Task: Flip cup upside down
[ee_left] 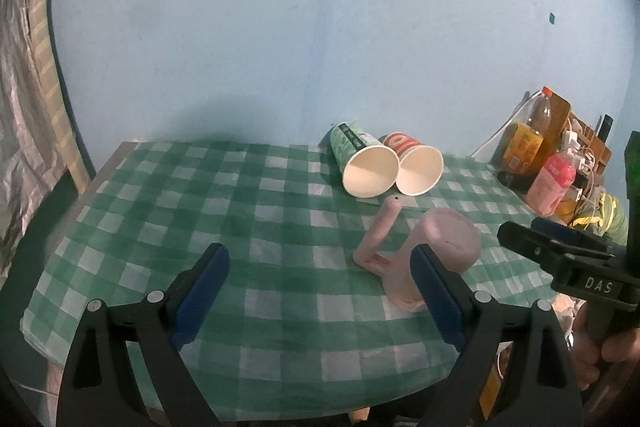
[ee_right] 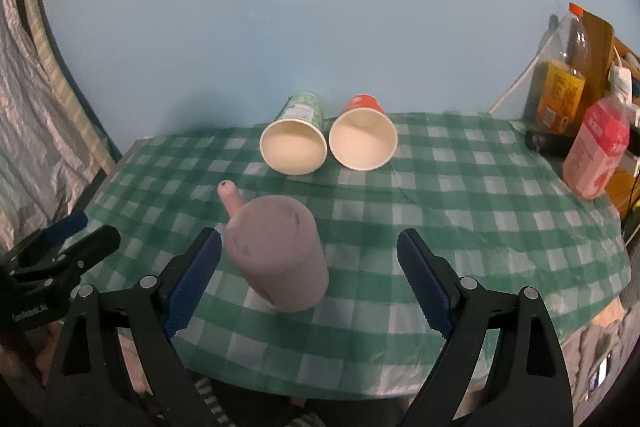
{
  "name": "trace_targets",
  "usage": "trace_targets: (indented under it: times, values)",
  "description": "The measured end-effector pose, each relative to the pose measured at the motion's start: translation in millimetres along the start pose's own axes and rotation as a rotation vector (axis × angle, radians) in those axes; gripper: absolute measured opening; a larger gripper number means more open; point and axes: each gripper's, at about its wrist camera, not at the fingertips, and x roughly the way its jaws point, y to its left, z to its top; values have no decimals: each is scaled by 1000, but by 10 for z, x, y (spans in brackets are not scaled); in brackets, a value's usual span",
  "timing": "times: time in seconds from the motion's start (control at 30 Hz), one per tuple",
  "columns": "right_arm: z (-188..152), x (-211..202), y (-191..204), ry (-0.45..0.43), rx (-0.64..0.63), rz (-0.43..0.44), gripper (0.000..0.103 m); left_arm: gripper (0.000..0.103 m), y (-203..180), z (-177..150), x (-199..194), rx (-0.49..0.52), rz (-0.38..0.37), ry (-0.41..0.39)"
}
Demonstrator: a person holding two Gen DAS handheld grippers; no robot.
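A pink plastic cup with a long handle (ee_left: 430, 255) (ee_right: 278, 253) stands upside down on the green checked tablecloth (ee_left: 248, 207) (ee_right: 480, 207), near the front edge. My left gripper (ee_left: 320, 289) is open and empty, with the cup just beyond its right finger. My right gripper (ee_right: 310, 281) is open and empty, with the cup between its fingers, closer to the left one. The right gripper also shows at the right of the left wrist view (ee_left: 560, 247).
Two paper cups lie on their sides at the back, mouths toward me: a green one (ee_left: 366, 159) (ee_right: 294, 139) and a red one (ee_left: 416, 163) (ee_right: 364, 135). Bottles, a pink carton (ee_left: 552, 175) (ee_right: 596, 151) and cables crowd the table's right end.
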Motion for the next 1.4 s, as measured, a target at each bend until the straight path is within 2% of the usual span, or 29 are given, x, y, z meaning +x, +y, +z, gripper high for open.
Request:
trace_targets:
  times: [0.13, 0.17, 0.2, 0.53, 0.8, 1.4]
  values:
    - [-68, 1, -33, 8, 16, -7, 88, 94, -59, -33, -52, 12, 20, -24]
    - [-88, 4, -40, 11, 19, -7, 88, 96, -80, -38, -59, 20, 27, -26]
    - [-109, 10, -48, 15, 24, -5, 89, 103, -99, -41, -59, 30, 30, -26]
    - [-182, 57, -74, 30, 25, -19, 88, 103, -141, -4, -121, 41, 38, -61]
    - [-182, 78, -91, 30, 22, -22, 89, 103, -147, 15, -47, 44, 59, -18]
    - [-174, 109, -89, 35, 19, -18, 89, 103, -155, 5, -1, 46, 55, 5]
